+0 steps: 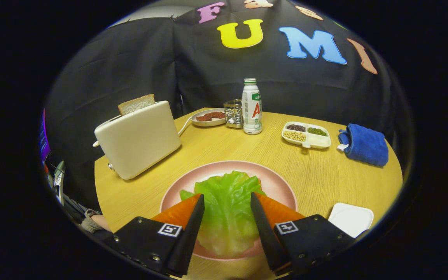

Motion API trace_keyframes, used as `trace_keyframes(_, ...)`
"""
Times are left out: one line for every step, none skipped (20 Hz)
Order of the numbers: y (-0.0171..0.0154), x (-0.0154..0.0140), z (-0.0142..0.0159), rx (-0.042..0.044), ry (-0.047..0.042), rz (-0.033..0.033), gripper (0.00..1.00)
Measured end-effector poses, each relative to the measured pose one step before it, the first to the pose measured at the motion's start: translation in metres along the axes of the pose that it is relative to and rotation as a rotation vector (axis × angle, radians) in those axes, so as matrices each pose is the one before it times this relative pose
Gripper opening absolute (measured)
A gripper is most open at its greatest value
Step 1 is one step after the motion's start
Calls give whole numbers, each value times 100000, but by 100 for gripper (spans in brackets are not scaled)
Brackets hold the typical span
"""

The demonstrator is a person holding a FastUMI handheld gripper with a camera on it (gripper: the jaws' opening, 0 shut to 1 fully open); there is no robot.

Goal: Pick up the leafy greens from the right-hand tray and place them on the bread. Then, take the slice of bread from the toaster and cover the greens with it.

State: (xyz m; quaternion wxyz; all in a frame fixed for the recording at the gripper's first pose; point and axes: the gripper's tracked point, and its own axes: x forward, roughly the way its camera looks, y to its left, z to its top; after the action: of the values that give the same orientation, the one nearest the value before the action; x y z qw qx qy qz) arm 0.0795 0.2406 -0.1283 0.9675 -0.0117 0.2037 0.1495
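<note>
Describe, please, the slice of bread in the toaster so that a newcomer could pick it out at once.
Start at the round wooden table and find the cream toaster, beyond the gripper, whose open fingers straddle the leafy greens on the pink plate. The slice of bread sticks up from its slot. Nothing else there is pale, square and brown-crusted.

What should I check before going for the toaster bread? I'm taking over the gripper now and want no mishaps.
1. Leafy greens lie on the pink plate: ok.
2. Bread under the greens: cannot tell, hidden.
3. Gripper open, fingers either side of the greens, not pressing: ok.
4. Bread slice sticks up from the toaster: ok.
5. Bottle stands apart from the toaster: ok.
</note>
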Motion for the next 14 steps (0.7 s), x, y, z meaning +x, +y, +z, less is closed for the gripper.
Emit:
trace_keyframes(43, -291, 582, -1266, -1876, -1449, 73)
trace_keyframes(206, -232, 778, -613, -2494, -526, 74)
trace_keyframes(491, -131, 778, 52, -2113, -219, 77)
trace_keyframes(452, -177, 1005, 91, -2621, -124, 81)
trace_keyframes(568, -204, 1142, 97, -3005, -178, 82)
trace_keyframes(853, -152, 1469, -383, -3986, -8, 82)
trace_keyframes(757, 0, 1265, -816, -3273, -212, 82)
trace_keyframes(915, 24, 1323, -1616, -3465, -149, 82)
trace_keyframes(1261, 55, 1140, -1855, -2969, 390, 82)
trace_keyframes(1407, 142, 986, -1615, -2416, 1171, 82)
trace_keyframes(1644, 278, 925, -897, -2696, 1492, 82)
trace_keyframes(1660, 357, 938, -375, -2658, 2375, 82)
trace_keyframes(1638, 413, 751, -120, -2266, 2323, 82)
trace_keyframes(1452, 429, 664, 251, -1968, 2090, 82)
